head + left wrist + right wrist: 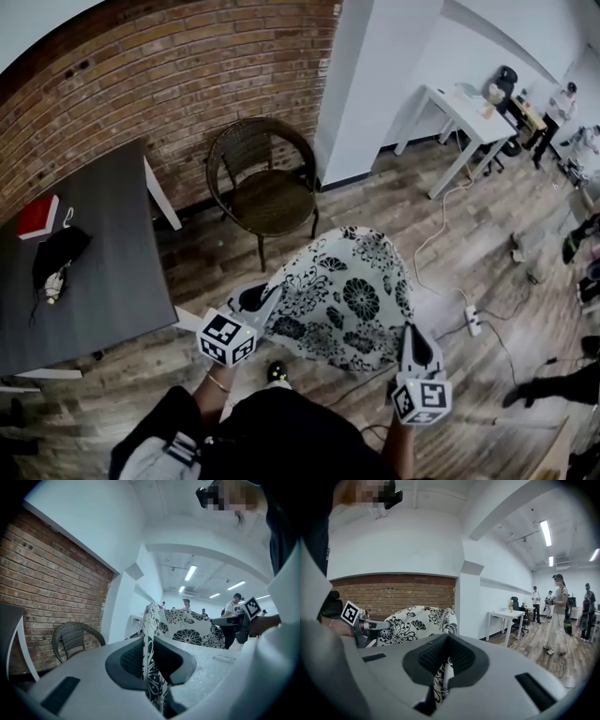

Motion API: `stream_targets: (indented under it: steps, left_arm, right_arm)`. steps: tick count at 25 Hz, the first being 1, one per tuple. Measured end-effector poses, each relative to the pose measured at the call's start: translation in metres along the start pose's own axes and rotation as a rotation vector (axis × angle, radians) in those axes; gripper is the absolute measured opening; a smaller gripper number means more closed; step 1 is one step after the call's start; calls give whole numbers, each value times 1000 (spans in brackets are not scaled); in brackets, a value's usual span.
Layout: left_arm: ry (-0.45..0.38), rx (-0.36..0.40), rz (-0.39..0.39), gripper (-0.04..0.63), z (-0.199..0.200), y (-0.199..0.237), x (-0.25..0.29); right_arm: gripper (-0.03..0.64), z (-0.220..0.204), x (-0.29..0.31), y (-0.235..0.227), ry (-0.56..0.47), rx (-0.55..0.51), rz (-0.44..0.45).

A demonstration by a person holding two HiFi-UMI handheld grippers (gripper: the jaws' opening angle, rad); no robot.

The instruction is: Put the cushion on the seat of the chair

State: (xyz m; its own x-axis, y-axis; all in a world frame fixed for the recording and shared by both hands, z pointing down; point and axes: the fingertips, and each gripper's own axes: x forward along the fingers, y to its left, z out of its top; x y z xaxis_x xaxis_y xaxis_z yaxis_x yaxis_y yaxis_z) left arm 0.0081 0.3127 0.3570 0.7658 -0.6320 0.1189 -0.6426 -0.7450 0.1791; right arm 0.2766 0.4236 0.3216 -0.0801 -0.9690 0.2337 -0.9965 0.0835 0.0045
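A white cushion with black flower print hangs in the air between my two grippers, above the wooden floor. My left gripper is shut on the cushion's left edge, which runs between its dark pads. My right gripper is shut on the cushion's right edge. The brown wicker chair stands beyond the cushion against the brick wall, its seat bare. The chair also shows at the left of the left gripper view.
A dark table with a red box and a black item stands at the left. A white pillar rises right of the chair. A white desk and cables with a power strip lie to the right. People stand far off.
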Motion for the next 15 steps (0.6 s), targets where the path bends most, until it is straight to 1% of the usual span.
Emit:
stream_targets:
  steps: [3, 6, 8, 11, 13, 15]
  left_arm:
    - [-13, 10, -5, 28, 6, 13, 5]
    - [-12, 6, 7, 28, 10, 26, 2]
    - [-4, -4, 33, 28, 6, 34, -3]
    - [0, -11, 71, 27, 3, 49, -2]
    - [5, -16, 107, 27, -1, 58, -4]
    - [8, -27, 147, 28, -4, 67, -8]
  right_arm:
    - [2, 8, 19, 5, -13, -10, 7]
    - [2, 9, 33, 17, 0, 11, 36]
    - [2, 9, 41, 23, 17, 10, 49]
    - [2, 18, 58, 23, 13, -6, 74]
    - [2, 21, 69, 24, 14, -10, 102]
    - [2, 22, 80, 25, 17, 9, 136]
